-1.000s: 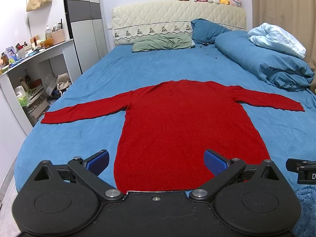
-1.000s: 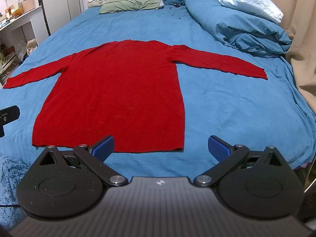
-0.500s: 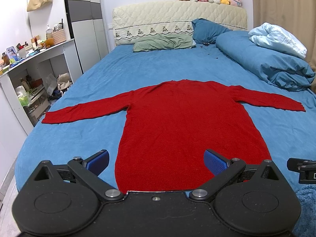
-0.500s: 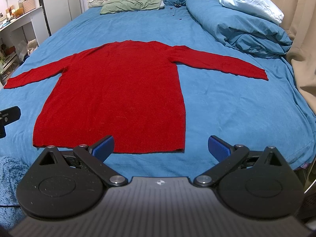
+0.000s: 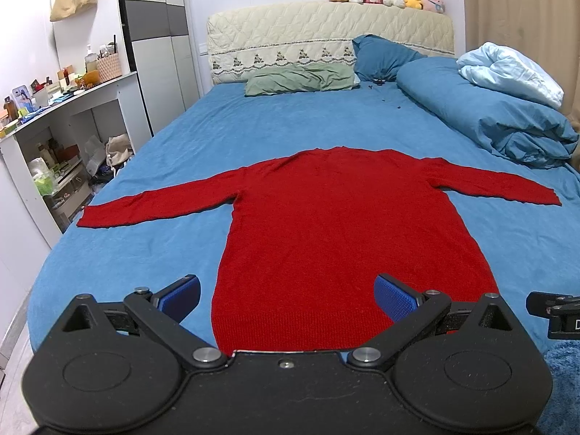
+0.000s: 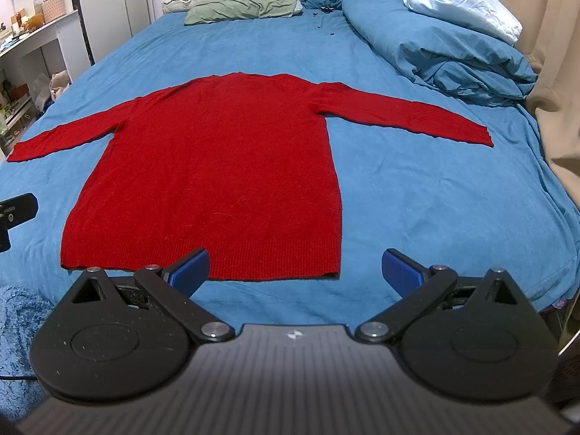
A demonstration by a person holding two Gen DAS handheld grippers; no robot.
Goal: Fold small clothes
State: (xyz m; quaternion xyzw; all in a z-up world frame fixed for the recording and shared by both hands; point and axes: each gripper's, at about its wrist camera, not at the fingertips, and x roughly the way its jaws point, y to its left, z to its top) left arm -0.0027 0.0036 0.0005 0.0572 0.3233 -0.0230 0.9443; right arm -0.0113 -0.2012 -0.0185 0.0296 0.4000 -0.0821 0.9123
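A red long-sleeved sweater [image 5: 340, 239] lies flat on the blue bed, sleeves spread to both sides, hem nearest me; it also shows in the right wrist view [image 6: 217, 181]. My left gripper [image 5: 286, 295] is open and empty, held above the hem's left half. My right gripper [image 6: 295, 270] is open and empty, above the hem's right corner. Neither touches the sweater. Each gripper's edge shows in the other's view, the right one [image 5: 554, 308] and the left one [image 6: 16, 214].
A rolled blue duvet [image 5: 489, 116] with a pale blanket [image 5: 507, 72] lies along the bed's right side. A green pillow [image 5: 301, 79] and blue pillow [image 5: 380, 58] lie at the headboard. A cluttered white shelf [image 5: 65, 108] stands left. A beige curtain [image 6: 551, 72] hangs right.
Both views have shifted very slightly. The sweater has not moved and both grippers stay open.
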